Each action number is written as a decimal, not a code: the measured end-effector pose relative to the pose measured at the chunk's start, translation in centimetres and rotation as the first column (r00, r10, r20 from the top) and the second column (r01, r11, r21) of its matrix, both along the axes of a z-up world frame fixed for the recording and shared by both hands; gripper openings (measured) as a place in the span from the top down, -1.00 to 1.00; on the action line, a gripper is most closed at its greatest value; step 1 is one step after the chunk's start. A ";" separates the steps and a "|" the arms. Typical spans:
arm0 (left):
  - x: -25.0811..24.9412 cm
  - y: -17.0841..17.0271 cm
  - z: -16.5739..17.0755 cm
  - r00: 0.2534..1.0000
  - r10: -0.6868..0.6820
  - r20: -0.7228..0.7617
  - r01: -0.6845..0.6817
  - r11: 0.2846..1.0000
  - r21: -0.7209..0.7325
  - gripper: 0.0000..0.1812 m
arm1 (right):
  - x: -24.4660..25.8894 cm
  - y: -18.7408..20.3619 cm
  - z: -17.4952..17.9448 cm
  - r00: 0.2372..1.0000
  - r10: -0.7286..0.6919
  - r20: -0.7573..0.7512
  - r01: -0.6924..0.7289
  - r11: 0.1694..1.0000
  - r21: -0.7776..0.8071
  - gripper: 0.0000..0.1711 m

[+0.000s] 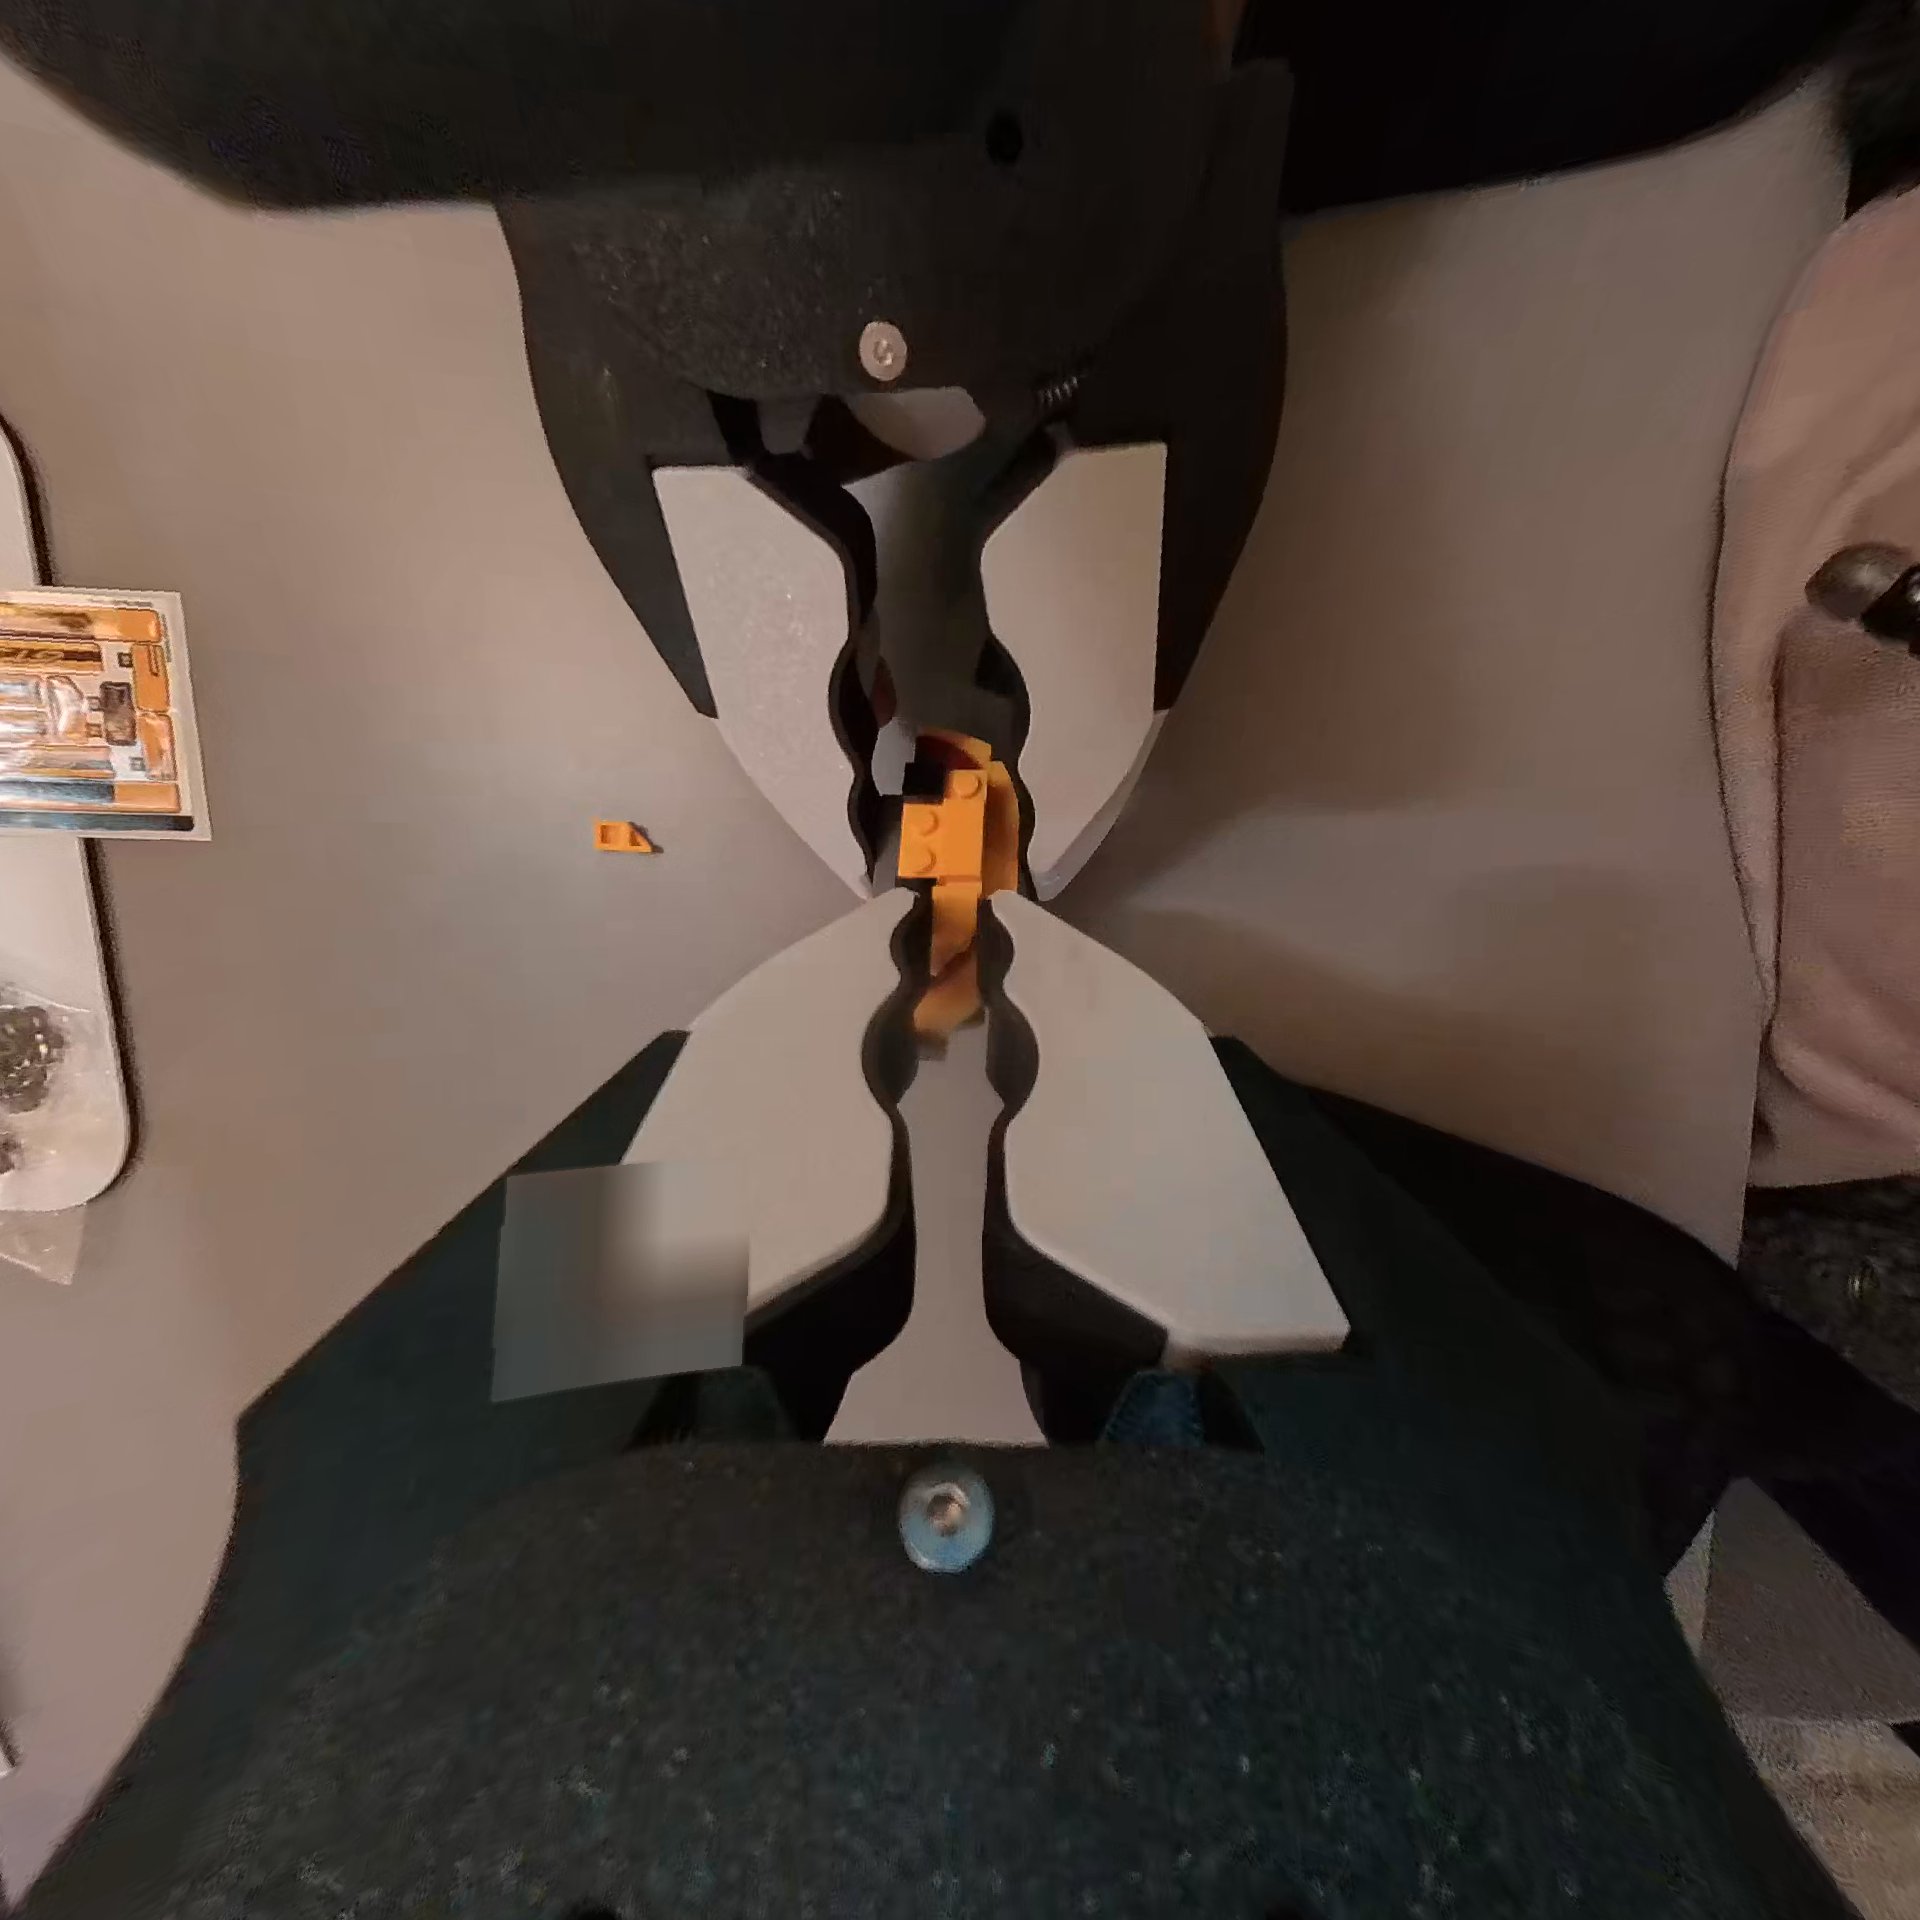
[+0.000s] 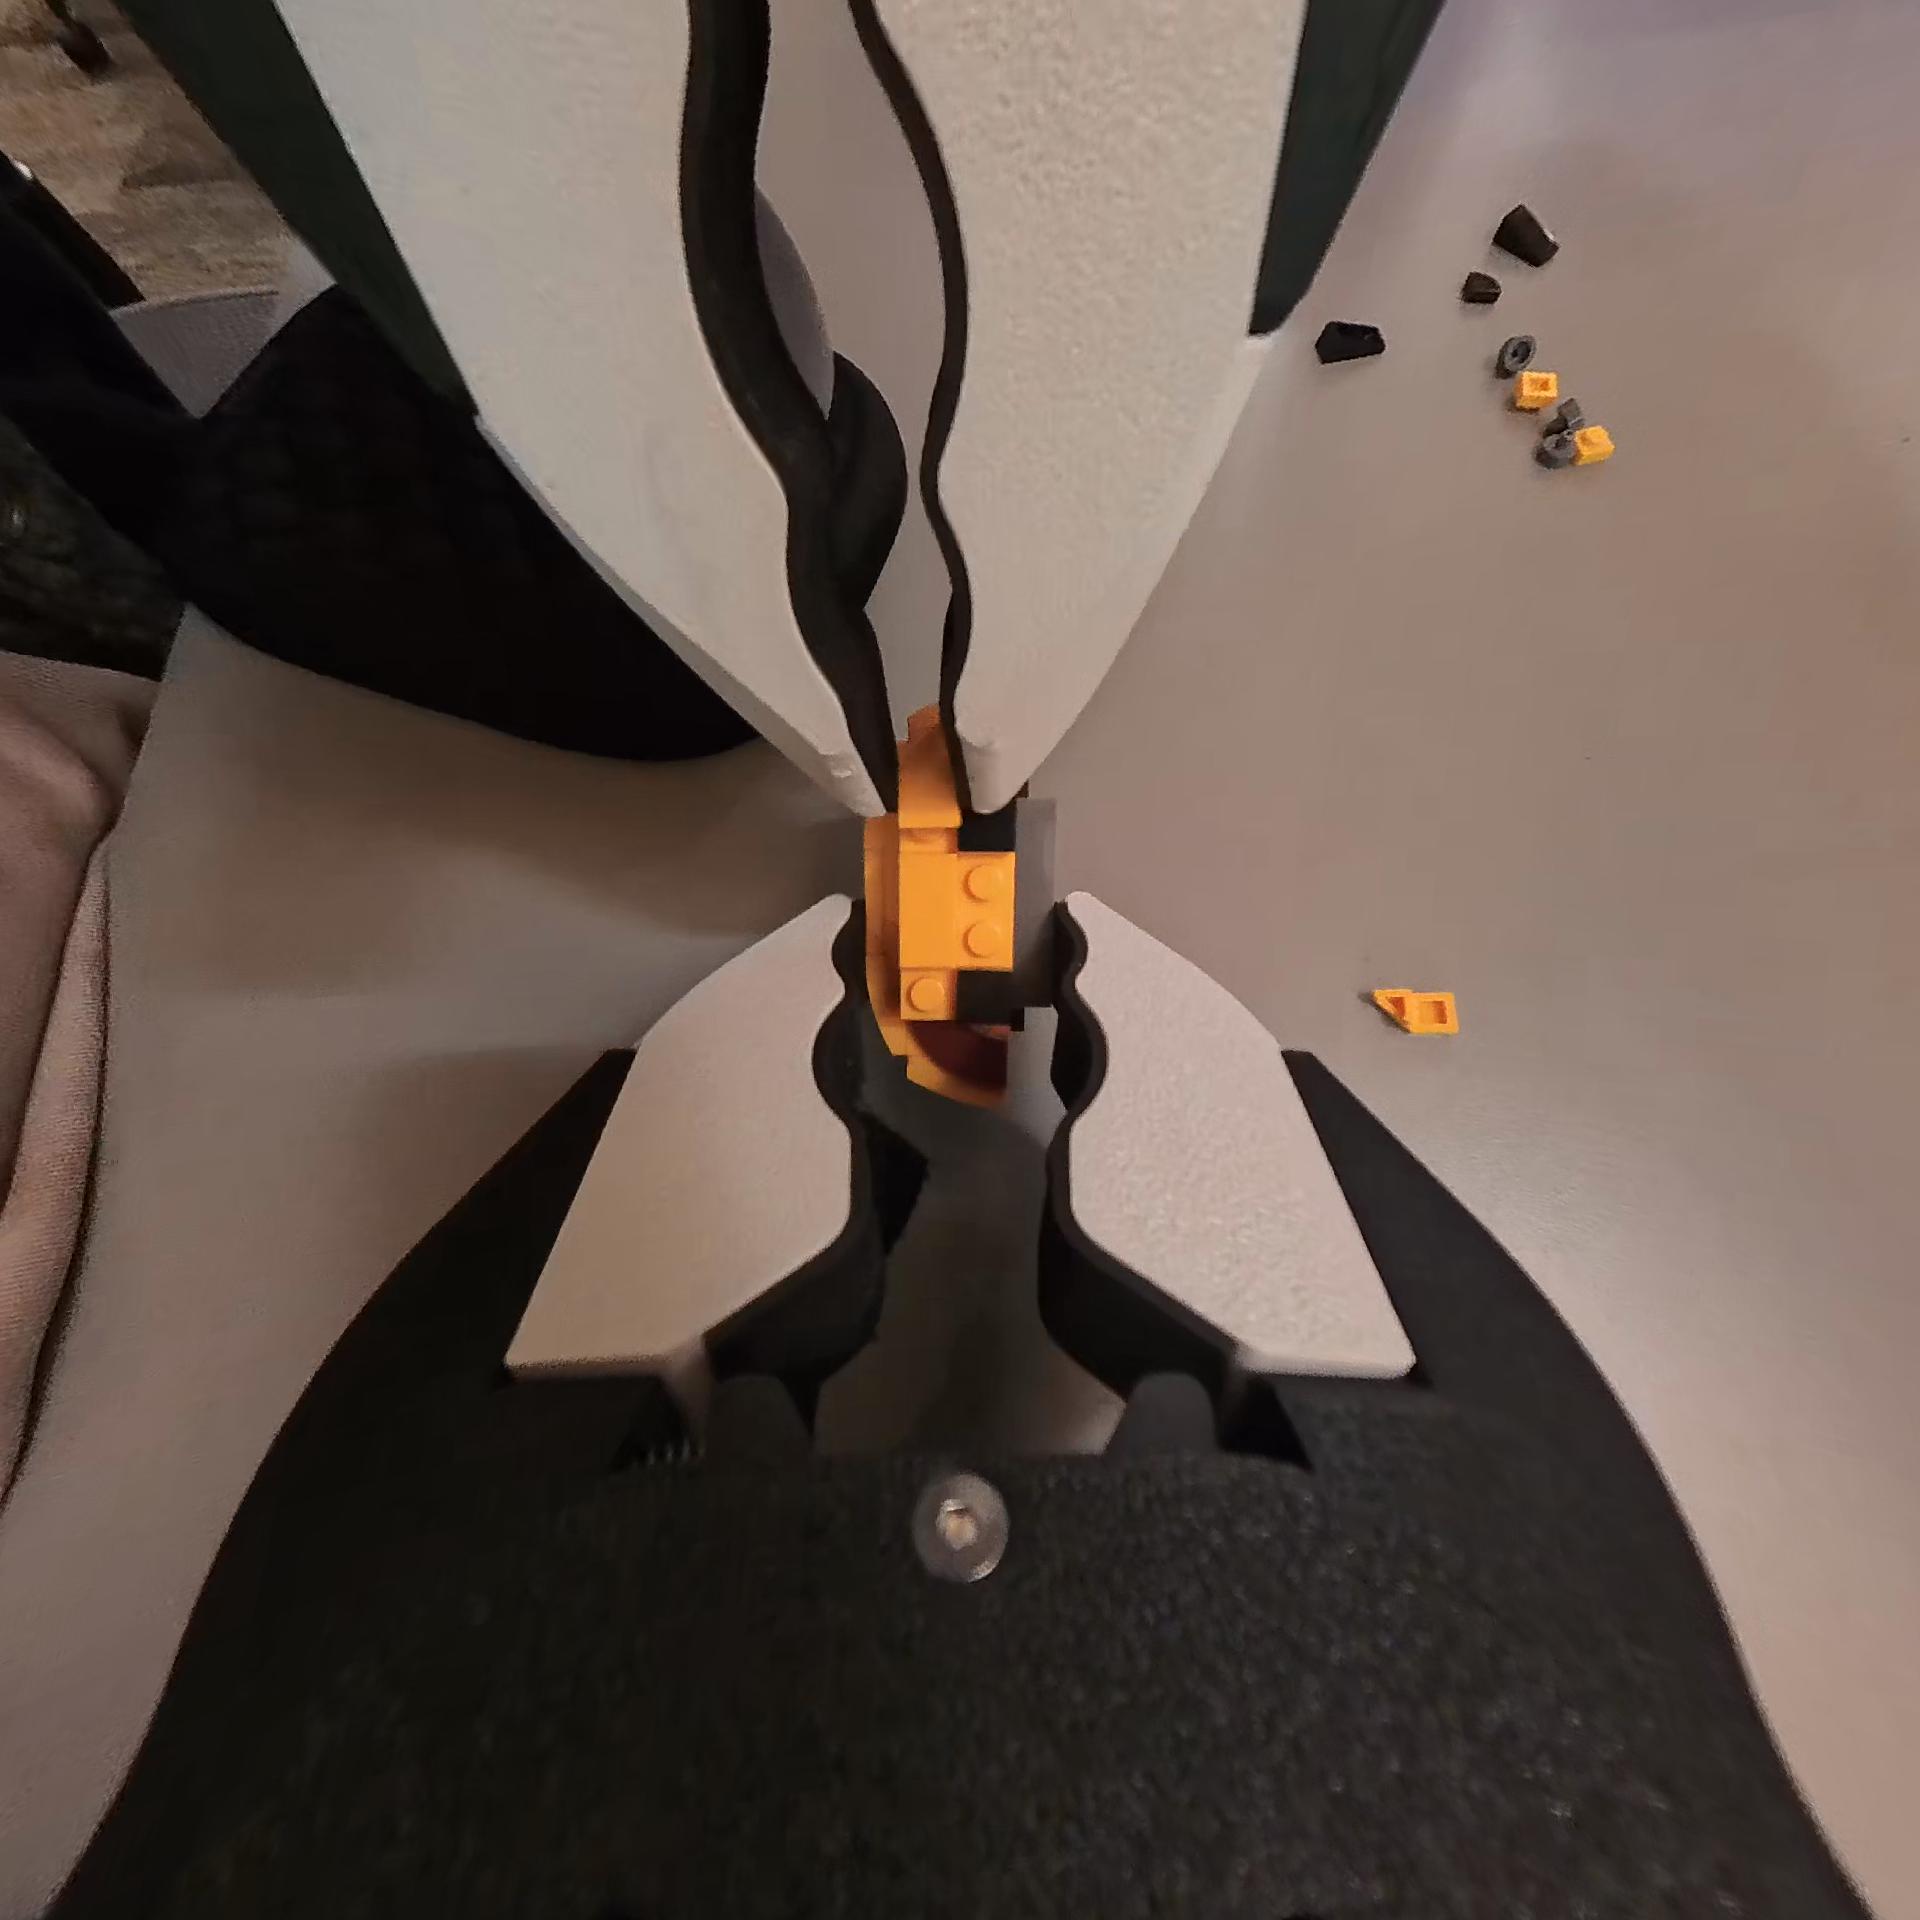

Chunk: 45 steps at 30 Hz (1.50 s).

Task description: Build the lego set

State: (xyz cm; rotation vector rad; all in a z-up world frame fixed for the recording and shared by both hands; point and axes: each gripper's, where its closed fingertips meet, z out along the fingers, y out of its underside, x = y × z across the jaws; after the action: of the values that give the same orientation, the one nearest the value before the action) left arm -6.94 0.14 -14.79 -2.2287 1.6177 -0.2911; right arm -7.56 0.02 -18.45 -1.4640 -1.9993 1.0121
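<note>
A small orange, black and grey lego assembly [image 1: 940, 836] is held above the grey table [image 1: 364, 520] between both grippers, which meet tip to tip. My left gripper [image 1: 948, 906] comes from the bottom of the left wrist view and is shut on the assembly's orange curved end. My right gripper [image 2: 956, 914] is shut on the studded part of the assembly [image 2: 951, 914]. In the right wrist view the left gripper [image 2: 933, 802] reaches down from the top. In the left wrist view the right gripper [image 1: 954, 878] reaches down from the top.
A loose orange piece [image 1: 623, 836] lies on the table left of the grippers, also in the right wrist view [image 2: 1418, 1010]. Several small black and orange pieces [image 2: 1538, 390] lie far right. A sticker sheet [image 1: 99, 717] and a bag of dark parts [image 1: 36, 1039] sit at the left; pink cloth [image 1: 1829, 727] lies right. Only a small space, under 4 cm, lies between the two pairs of fingers. The loose orange piece [image 1: 623, 836] is about 8 cm from my right fingertips. Seen from the right wrist view [image 2: 1416, 1010] as well.
</note>
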 end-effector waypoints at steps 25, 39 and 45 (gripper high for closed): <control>0.8 0.4 0.6 0.988 -0.061 -0.142 0.058 0.998 -0.023 0.90 | 0.0 0.0 1.0 0.998 -0.013 -0.066 0.007 0.996 -0.089 0.62; 1.5 0.2 4.1 0.993 -0.117 0.010 0.114 0.983 0.145 0.74 | 0.2 -0.1 2.0 0.992 0.003 -0.127 -0.021 0.989 -0.143 0.62; 1.3 -1.3 5.0 0.973 -0.218 0.070 0.186 0.931 0.314 0.63 | 1.4 -1.4 4.0 0.977 0.110 -0.183 -0.163 0.939 -0.304 0.62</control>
State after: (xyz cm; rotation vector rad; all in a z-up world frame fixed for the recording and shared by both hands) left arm -5.60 -1.14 -9.84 -1.7921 1.7088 -0.1914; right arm -6.17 -1.35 -14.48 -1.3569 -1.9048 1.5235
